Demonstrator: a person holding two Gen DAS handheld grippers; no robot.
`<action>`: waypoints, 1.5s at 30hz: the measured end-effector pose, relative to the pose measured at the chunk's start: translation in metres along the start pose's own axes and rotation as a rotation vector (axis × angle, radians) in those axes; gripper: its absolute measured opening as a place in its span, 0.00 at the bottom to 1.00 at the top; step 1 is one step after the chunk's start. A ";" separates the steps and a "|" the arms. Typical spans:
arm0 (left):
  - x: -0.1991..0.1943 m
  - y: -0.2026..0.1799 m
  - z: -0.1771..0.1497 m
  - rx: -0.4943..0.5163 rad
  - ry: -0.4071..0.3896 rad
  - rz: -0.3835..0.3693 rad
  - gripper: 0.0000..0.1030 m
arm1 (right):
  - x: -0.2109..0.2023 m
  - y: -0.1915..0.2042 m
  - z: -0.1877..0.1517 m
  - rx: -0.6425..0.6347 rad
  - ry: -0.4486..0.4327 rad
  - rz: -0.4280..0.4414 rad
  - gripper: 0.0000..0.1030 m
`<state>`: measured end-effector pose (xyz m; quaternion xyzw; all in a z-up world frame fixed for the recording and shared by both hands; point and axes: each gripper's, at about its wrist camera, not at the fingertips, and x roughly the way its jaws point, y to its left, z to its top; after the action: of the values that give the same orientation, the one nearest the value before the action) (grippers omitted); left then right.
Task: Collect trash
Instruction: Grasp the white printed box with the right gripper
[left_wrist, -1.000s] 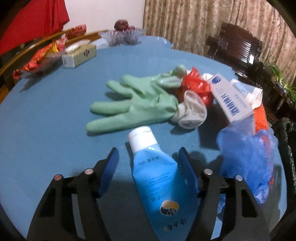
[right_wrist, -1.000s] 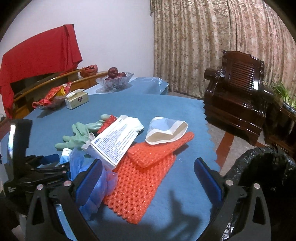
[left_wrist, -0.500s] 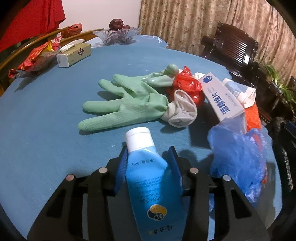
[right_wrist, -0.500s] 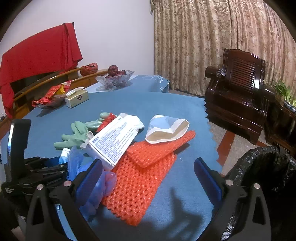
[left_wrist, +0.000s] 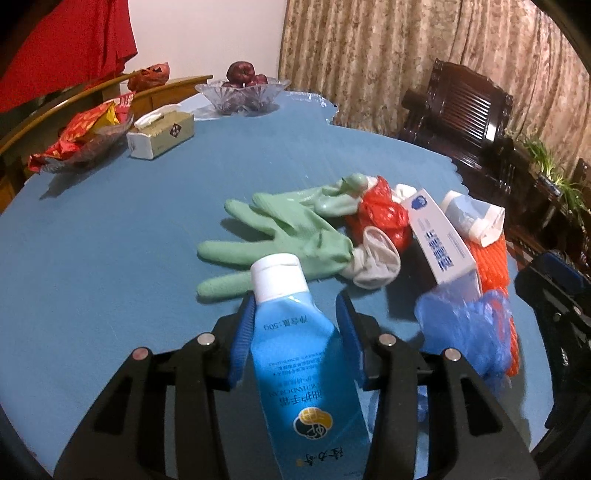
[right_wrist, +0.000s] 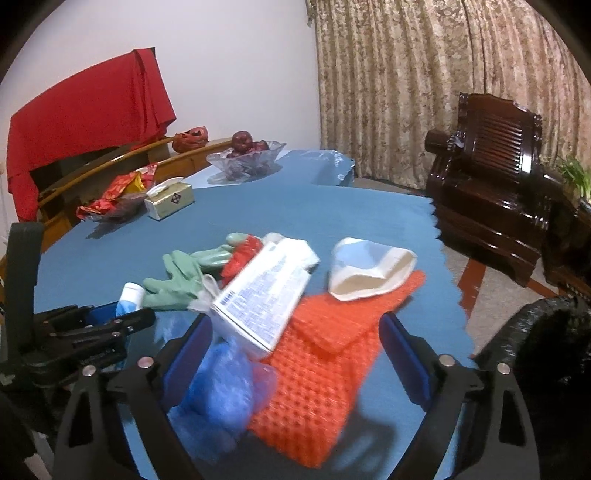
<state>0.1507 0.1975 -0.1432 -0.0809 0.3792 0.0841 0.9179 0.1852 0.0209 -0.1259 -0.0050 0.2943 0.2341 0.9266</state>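
since a second ago the left gripper (left_wrist: 295, 317) has clamped onto the blue tube (left_wrist: 295, 354) and lifted it off the desk (left_wrist: 110, 240). the right gripper (right_wrist: 295, 339), jaws wide and closing, straddles the orange mesh (right_wrist: 321, 369) and blue bag (right_wrist: 221, 391), touching neither.

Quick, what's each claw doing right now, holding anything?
Left gripper: shut on the blue tube.
Right gripper: open, jaws closing around the orange mesh; nothing gripped.
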 end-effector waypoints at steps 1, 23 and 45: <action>0.000 0.002 0.002 0.002 -0.002 0.000 0.41 | 0.004 0.003 0.003 0.007 0.001 0.005 0.86; 0.009 0.026 0.011 -0.017 -0.024 -0.018 0.41 | 0.057 0.023 0.005 0.062 0.155 0.057 0.58; 0.005 0.023 0.008 -0.010 -0.030 -0.031 0.41 | 0.060 0.021 0.007 0.073 0.193 0.064 0.64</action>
<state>0.1545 0.2222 -0.1435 -0.0901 0.3638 0.0727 0.9242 0.2227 0.0668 -0.1506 0.0157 0.3905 0.2509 0.8856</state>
